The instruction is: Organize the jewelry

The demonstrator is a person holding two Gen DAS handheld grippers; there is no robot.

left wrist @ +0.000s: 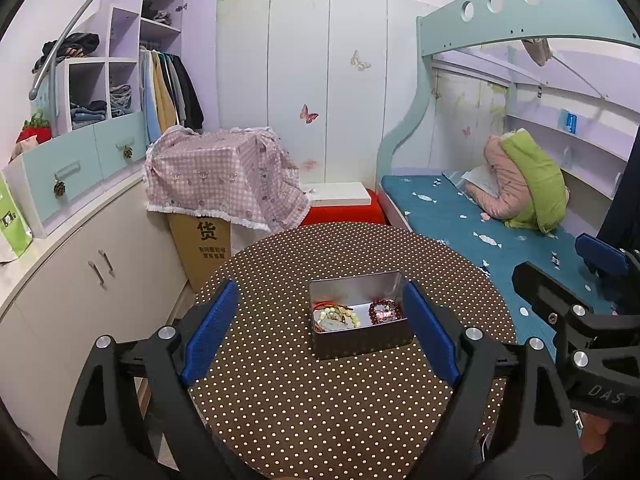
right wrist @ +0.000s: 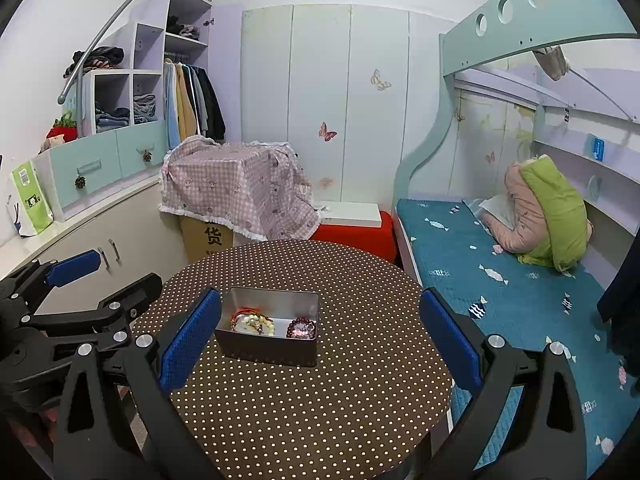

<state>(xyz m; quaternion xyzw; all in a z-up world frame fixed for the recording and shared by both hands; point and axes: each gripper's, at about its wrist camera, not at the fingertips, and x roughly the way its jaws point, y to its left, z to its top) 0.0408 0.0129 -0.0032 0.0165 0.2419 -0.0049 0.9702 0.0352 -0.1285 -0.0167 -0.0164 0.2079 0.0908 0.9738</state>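
Observation:
An open metal tin [left wrist: 360, 344] stands on the round table [left wrist: 320, 412] with its brown polka-dot cloth. Inside lie a pale bead bracelet with red cord [left wrist: 336, 318] and a dark red bead bracelet [left wrist: 385, 312]. My left gripper [left wrist: 320, 292] hovers just short of the tin, open, its blue pads wide on either side and touching nothing. In the right wrist view the tin [right wrist: 268, 350] sits left of centre with the pale bracelet [right wrist: 252, 324] and the dark red one [right wrist: 302, 329]. My right gripper [right wrist: 320, 298] is open and holds nothing.
A bed with a teal cover [right wrist: 500, 280] runs along the table's right side. Behind the table stand a cardboard box under a pink checked cloth [left wrist: 224, 176] and a red stool [left wrist: 340, 214]. White cabinets [left wrist: 80, 264] line the left wall.

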